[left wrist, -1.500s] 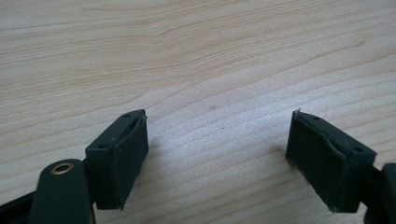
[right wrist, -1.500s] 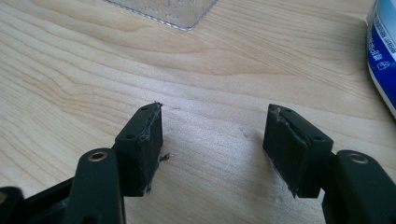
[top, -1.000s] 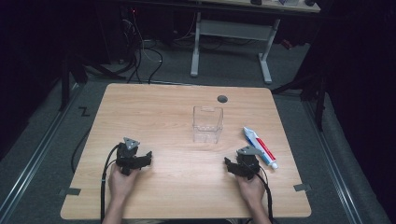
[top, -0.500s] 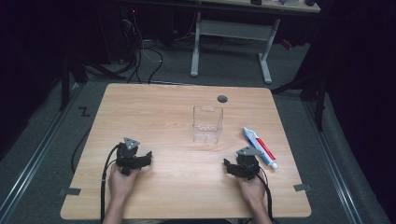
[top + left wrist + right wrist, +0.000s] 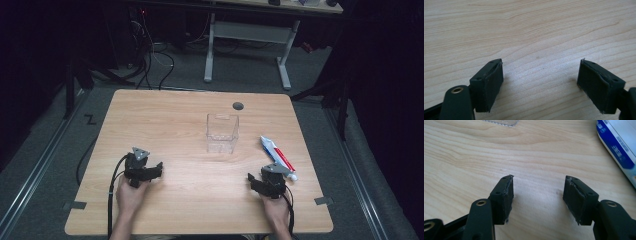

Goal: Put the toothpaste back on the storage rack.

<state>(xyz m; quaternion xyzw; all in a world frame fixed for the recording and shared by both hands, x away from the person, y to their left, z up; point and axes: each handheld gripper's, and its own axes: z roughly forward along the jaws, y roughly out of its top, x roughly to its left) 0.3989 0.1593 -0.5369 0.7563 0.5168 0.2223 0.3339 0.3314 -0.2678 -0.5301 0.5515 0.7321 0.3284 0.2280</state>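
Observation:
A clear plastic box (image 5: 222, 132) stands upright in the middle of the wooden table (image 5: 165, 117). A white, blue and red toothpaste tube (image 5: 278, 157) lies to its right and shows at the edge of the right gripper view (image 5: 616, 147). My right gripper (image 5: 262, 179) rests on the table just in front of the tube. Its jaws (image 5: 537, 195) have just been closing a little, but they stand open with only bare wood between them. My left gripper (image 5: 150, 170) rests at the near left, open (image 5: 540, 80) over bare wood.
A round cable hole (image 5: 238, 106) sits near the table's far edge. The base of the clear box (image 5: 501, 122) shows at the top of the right gripper view. Beyond the table stand a white desk frame (image 5: 250, 32) and loose cables on the floor.
The right gripper has shifted slightly toward the table's near edge. The left gripper, the box and the tube have kept still.

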